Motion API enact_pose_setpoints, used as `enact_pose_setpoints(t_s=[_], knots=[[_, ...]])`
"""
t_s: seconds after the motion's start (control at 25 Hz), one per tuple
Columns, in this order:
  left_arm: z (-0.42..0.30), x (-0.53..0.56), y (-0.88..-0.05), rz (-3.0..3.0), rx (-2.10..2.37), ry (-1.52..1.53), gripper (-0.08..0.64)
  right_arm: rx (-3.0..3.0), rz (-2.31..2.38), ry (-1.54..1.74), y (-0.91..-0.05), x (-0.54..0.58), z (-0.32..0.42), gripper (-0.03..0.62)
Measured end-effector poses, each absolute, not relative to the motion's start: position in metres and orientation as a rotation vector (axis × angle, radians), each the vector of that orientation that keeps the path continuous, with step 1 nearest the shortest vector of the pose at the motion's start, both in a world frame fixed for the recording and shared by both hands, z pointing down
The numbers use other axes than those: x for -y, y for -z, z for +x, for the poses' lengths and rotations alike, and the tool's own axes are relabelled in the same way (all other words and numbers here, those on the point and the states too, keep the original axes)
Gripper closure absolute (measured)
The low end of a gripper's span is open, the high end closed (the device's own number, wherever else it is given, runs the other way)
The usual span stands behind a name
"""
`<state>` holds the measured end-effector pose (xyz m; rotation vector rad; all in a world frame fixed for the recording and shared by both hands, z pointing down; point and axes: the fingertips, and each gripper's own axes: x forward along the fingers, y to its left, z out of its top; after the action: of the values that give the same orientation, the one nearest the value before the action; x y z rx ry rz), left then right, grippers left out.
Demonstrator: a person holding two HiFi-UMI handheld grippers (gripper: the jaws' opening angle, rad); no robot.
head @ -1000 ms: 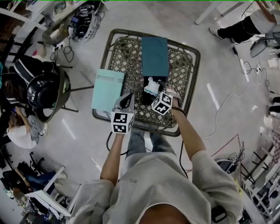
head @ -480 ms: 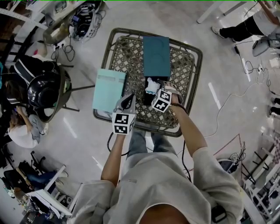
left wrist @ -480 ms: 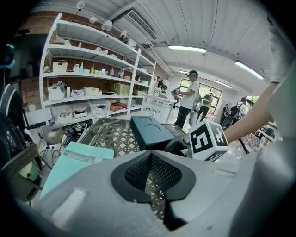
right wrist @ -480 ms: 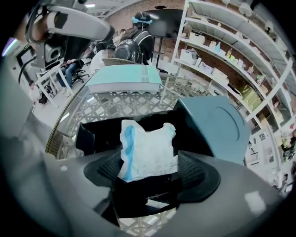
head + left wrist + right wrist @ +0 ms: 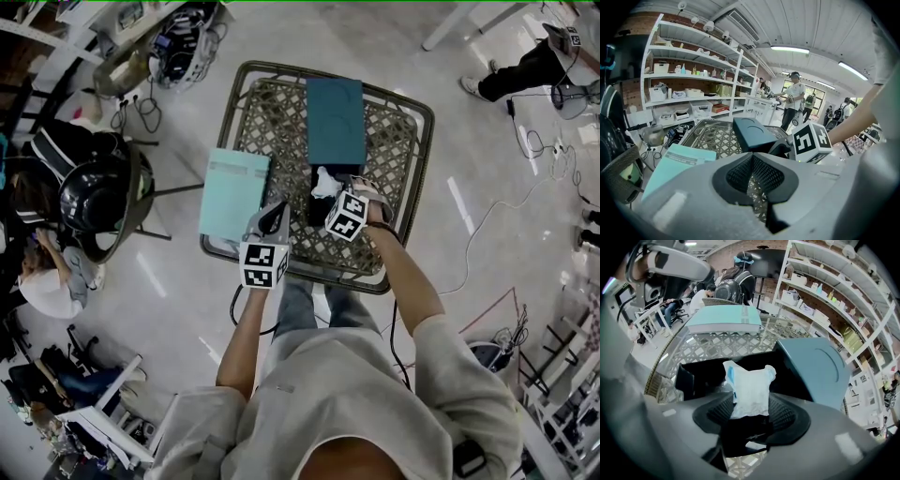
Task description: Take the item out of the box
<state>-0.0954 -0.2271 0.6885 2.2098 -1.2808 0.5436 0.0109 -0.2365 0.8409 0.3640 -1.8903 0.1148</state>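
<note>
Now the right gripper (image 5: pixel 751 411), jaws just closing onto the white crinkled plastic packet (image 5: pixel 749 385) inside the open black box (image 5: pixel 698 376), needs a straight lift; the left gripper (image 5: pixel 753 164) is clenched and empty.

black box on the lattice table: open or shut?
Open. The dark teal rectangular lid lies next to the black box, not over it, and a white plastic packet sticks up from its uncovered top.

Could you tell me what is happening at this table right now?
A person is working with a gripper in each hand at a lattice table. The right gripper reaches into the open black box, and its jaws have just been closing on a white bag in it. The lid lies beyond the box. The left gripper is shut and empty beside it.
</note>
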Motion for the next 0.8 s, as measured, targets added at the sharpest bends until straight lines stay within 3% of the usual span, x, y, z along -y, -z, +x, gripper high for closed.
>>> enact_pose_setpoints(t_s=[0.8], knots=[[-0.075, 0.228, -0.669, 2.272, 1.257, -0.543, 0.554, 2.05, 0.762, -0.224, -0.762, 0.234, 0.04, 0.38]])
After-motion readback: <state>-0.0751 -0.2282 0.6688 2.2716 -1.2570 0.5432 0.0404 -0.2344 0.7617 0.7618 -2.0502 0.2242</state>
